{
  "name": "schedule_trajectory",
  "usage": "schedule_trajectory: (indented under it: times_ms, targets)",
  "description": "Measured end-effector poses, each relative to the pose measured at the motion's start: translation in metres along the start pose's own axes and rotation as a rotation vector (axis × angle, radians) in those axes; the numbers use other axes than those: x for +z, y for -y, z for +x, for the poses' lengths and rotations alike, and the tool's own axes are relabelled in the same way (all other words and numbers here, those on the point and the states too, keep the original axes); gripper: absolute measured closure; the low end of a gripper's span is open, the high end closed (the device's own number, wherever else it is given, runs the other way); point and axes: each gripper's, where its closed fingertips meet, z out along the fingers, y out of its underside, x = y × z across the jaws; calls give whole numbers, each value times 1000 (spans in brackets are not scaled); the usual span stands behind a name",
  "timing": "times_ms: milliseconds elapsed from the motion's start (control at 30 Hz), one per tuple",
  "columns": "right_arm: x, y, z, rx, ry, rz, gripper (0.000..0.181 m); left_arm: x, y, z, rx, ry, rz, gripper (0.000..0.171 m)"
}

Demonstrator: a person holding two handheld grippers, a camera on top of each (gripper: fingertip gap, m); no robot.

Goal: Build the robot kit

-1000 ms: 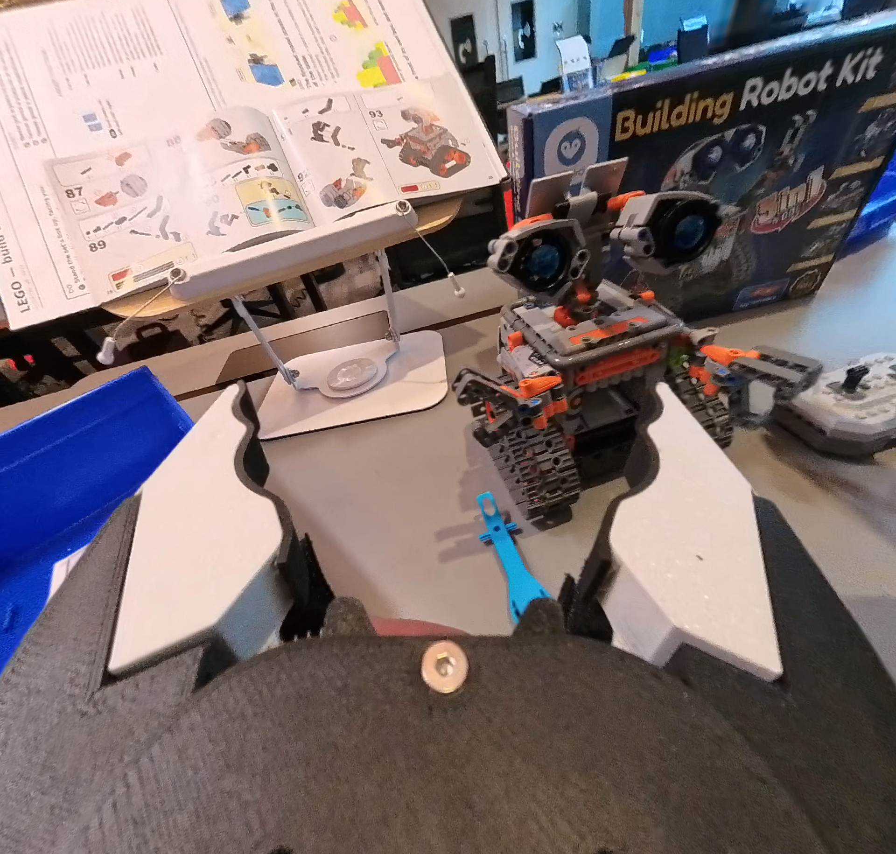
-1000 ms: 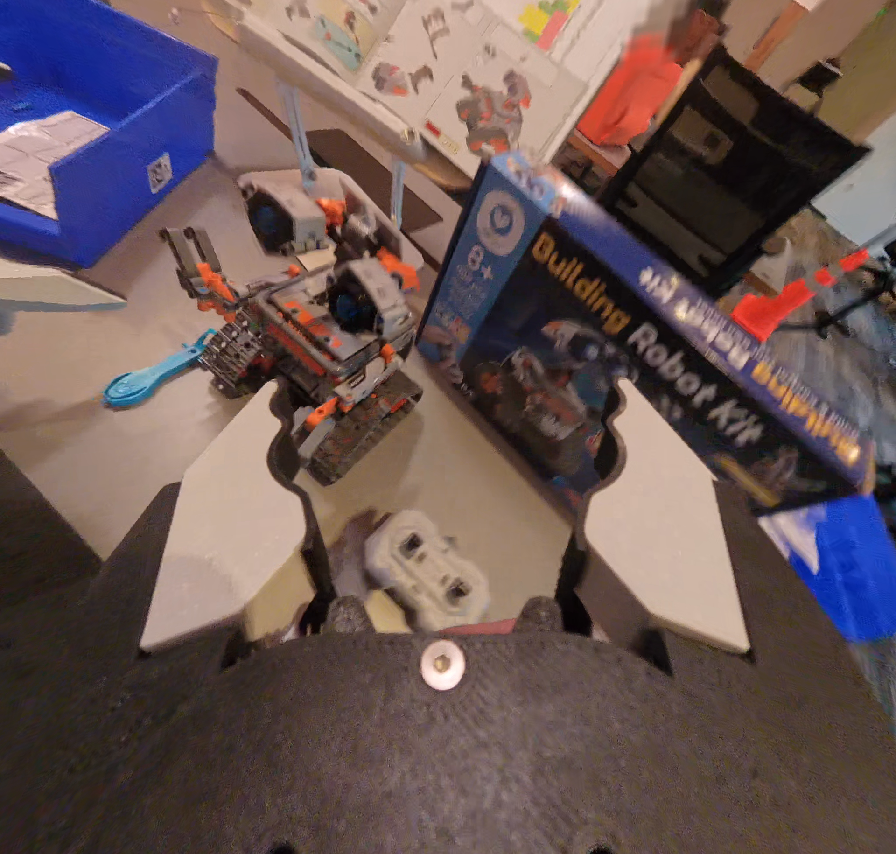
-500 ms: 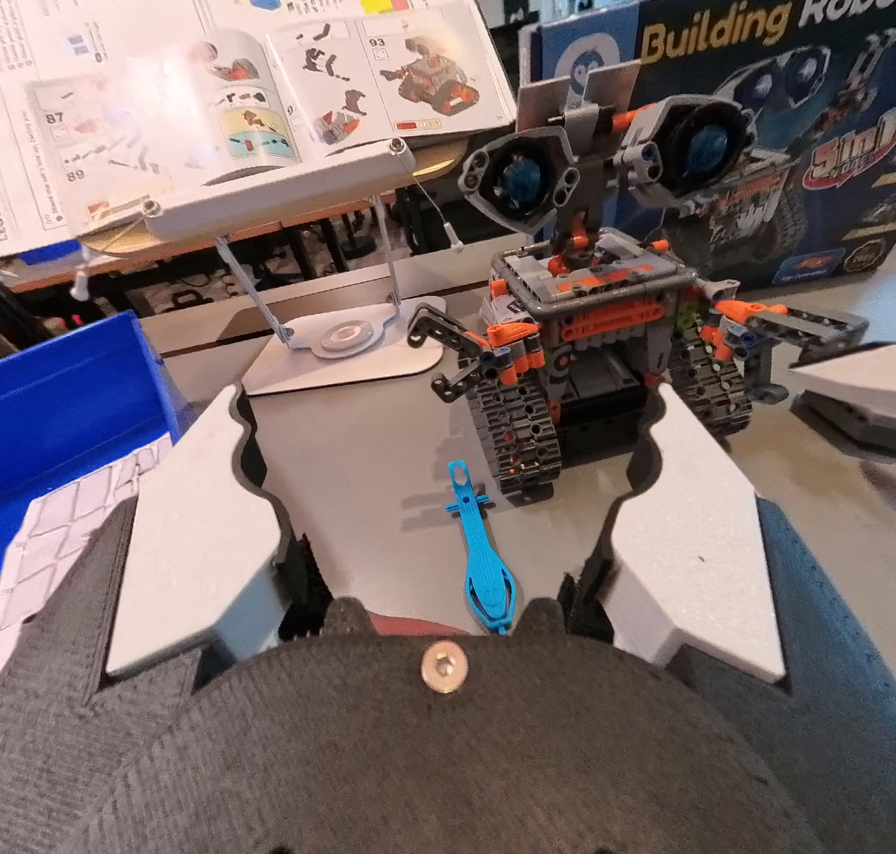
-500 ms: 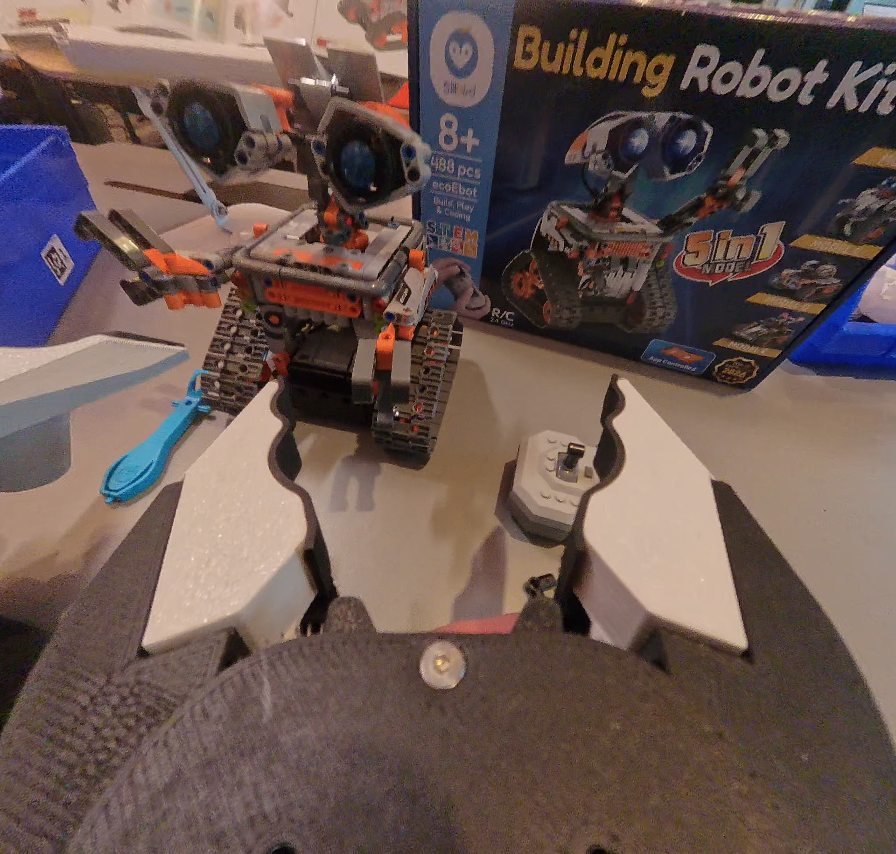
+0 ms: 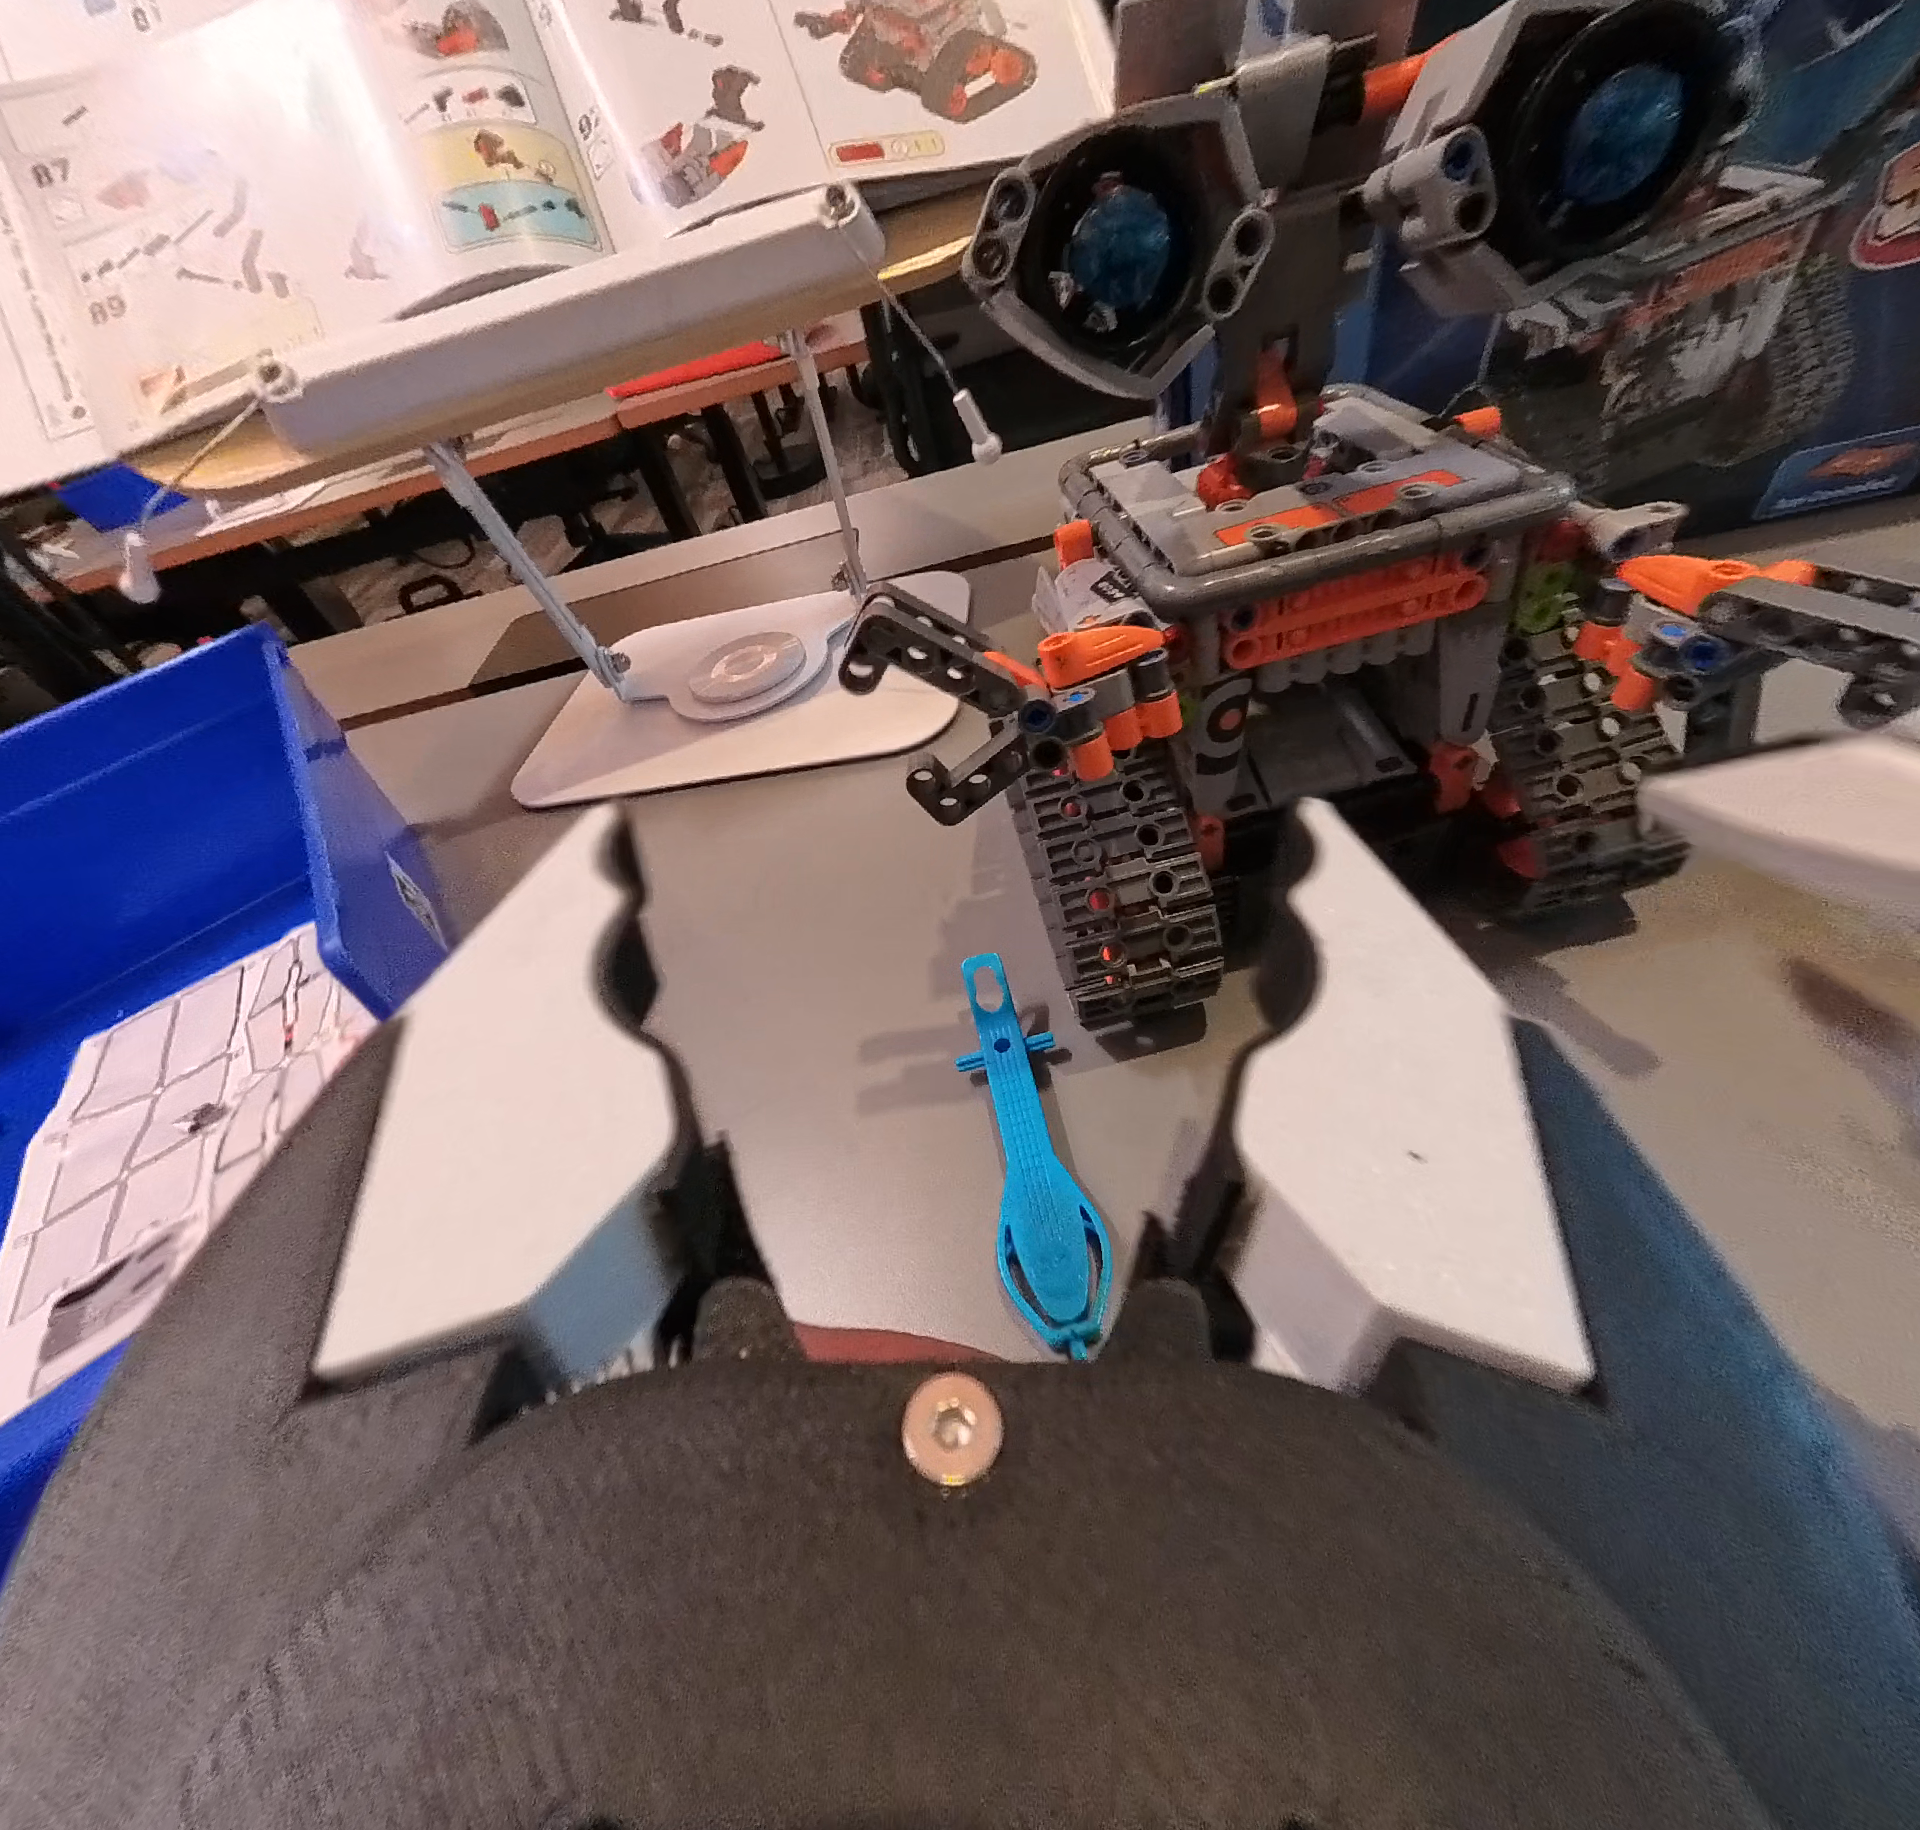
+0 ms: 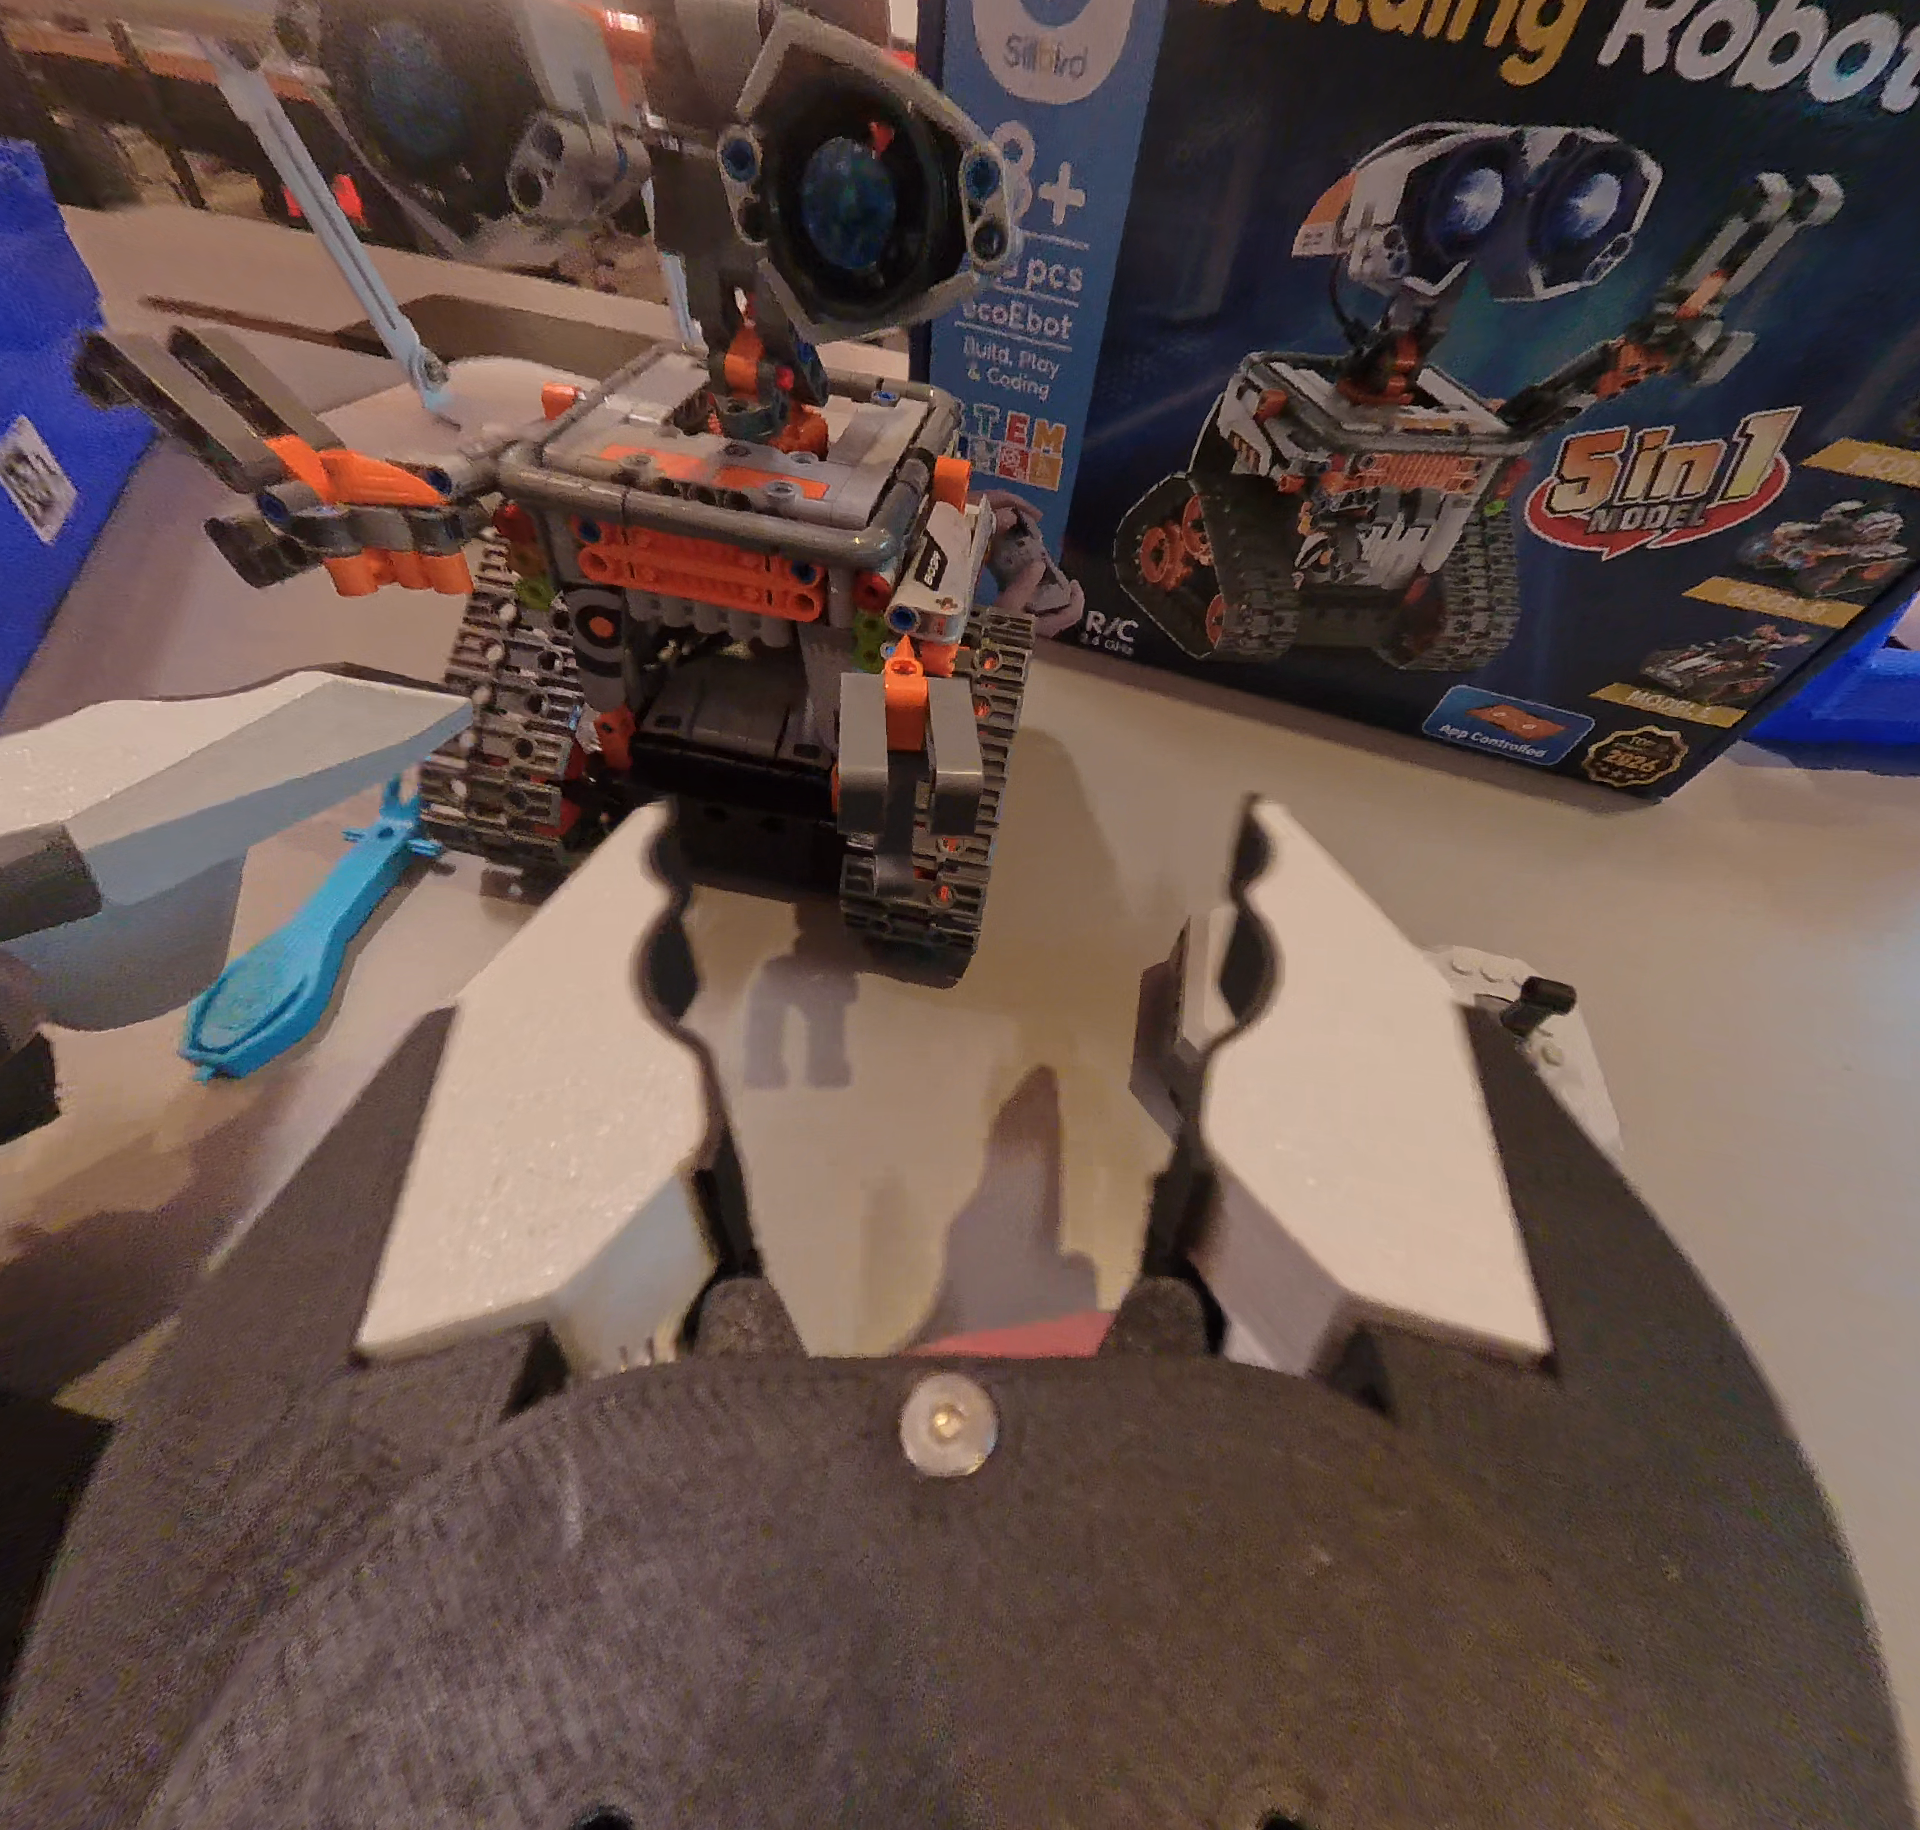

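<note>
Black textured gripper bodies — white faceted fingers (image 5: 488, 1105), wavy black-lined edges, one silver screw (image 6: 948, 1423).

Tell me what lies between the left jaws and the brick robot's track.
In the left wrist view, a blue plastic tool lies on the table, just short of the brick robot.

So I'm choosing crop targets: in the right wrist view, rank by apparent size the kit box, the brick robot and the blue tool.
1. Kit box, largest though cut off by the frame.
2. Brick robot, nearer the camera, so its real size against the box is unsure.
3. Blue tool, clearly smallest.
</note>
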Motion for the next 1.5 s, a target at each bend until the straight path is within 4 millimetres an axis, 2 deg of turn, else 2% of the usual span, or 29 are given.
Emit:
schedule_trajectory:
  times_ms: [33, 67, 100, 133, 167, 200, 467, 967, 1500]
  targets:
    - [-2, 2, -4, 12, 39, 17, 113, -3, 3, 2, 10, -9, 20, 82]
    - [-4, 3, -6, 30, 76, 27, 153, -4, 6, 1, 19, 0, 36, 102]
    - [-5, 4, -6, 45, 84, 32, 159, -5, 8, 1, 32, 4, 45, 113]
    - [-5, 4, -5, 53, 88, 31, 159, -7, 9, 4, 42, -9, 57, 143]
    - [-5, 4, -5, 55, 86, 31, 159, -7, 10, 8, 48, -23, 62, 164]
    - [-5, 4, -5, 51, 81, 30, 159, -7, 9, 10, 57, -28, 56, 171]
    - [-3, 5, -9, 36, 23, 25, 159, 1, 1, 12, -30, -10, -6, 171]
    - [-2, 3, -11, -1, -1, 21, 159, 4, -5, 19, 47, 32, -49, 171]
    - [-1, 1, -10, 7, 35, -7, 159, 4, -12, 19, 39, 0, -95, 171]
